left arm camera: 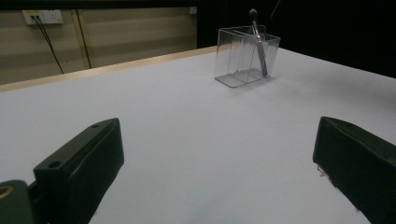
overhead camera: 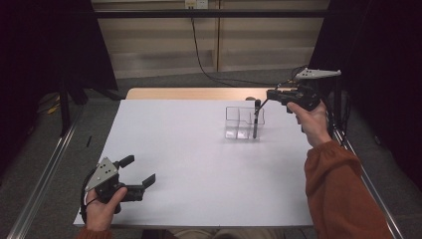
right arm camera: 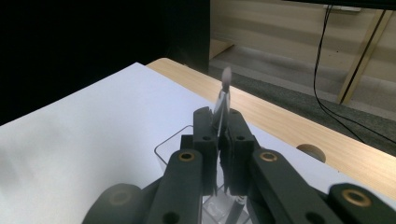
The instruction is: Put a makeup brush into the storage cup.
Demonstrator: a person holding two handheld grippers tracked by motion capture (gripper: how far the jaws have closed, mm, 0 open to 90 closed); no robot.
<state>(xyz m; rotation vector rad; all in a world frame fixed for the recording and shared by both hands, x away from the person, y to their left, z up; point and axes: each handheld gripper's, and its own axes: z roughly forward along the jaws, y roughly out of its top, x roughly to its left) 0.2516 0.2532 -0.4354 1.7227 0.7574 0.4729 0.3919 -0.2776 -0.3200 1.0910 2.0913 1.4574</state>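
A clear divided container stands at the back right of the white sheet. A slim dark utensil with a rounded top end leans in its right compartment. My right gripper is above the container's rim, shut on the utensil's upper shaft. My left gripper rests near the front left corner, far from the container. It is open, with only bare sheet between its jaws.
A white sheet covers the wooden table, whose bare back edge has a round hole. A black cable hangs down the back wall. Metal rails run along the table's left side.
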